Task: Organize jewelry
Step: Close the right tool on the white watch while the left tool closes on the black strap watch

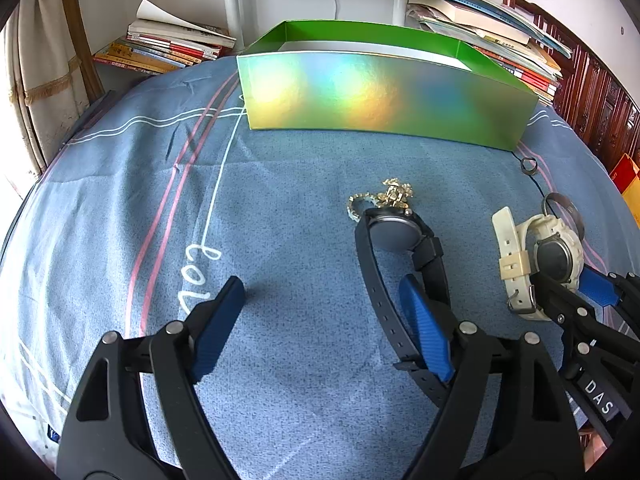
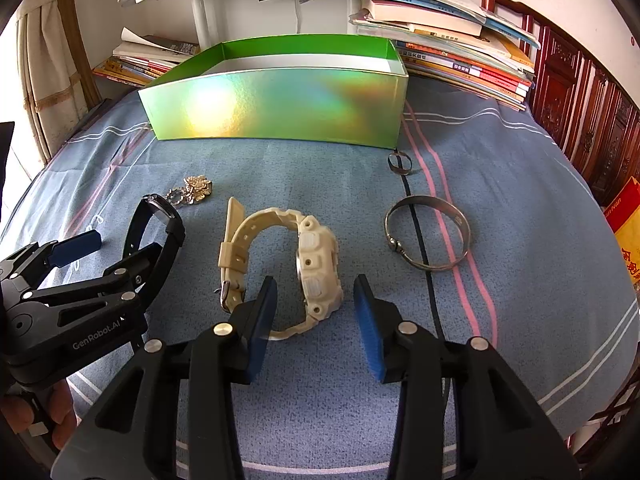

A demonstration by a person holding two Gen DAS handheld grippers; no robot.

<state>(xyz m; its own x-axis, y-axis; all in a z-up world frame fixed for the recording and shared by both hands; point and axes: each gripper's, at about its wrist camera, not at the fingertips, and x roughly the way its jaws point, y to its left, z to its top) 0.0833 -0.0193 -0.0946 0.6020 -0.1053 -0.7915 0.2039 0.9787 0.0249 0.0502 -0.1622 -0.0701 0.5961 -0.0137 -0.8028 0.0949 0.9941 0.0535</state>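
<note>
A shiny green box (image 1: 372,88) (image 2: 276,104) stands open at the back of the blue cloth. A black watch (image 1: 400,240) (image 2: 154,220), a gold brooch (image 1: 394,194) (image 2: 196,189), a cream watch (image 1: 540,256) (image 2: 296,264), a metal bangle (image 2: 426,236) and a small dark ring (image 2: 399,163) (image 1: 529,166) lie in front of it. My left gripper (image 1: 324,300) is open; its right finger (image 1: 424,324) is inside the black watch's strap loop. My right gripper (image 2: 316,300) is open, its fingers on either side of the cream watch's case.
Stacks of books (image 2: 460,52) (image 1: 172,46) lie behind the box on both sides. A white stand's legs (image 1: 232,0) rise behind it. A carved wooden headboard (image 2: 580,112) runs along the right. A curtain (image 1: 36,80) hangs at the left.
</note>
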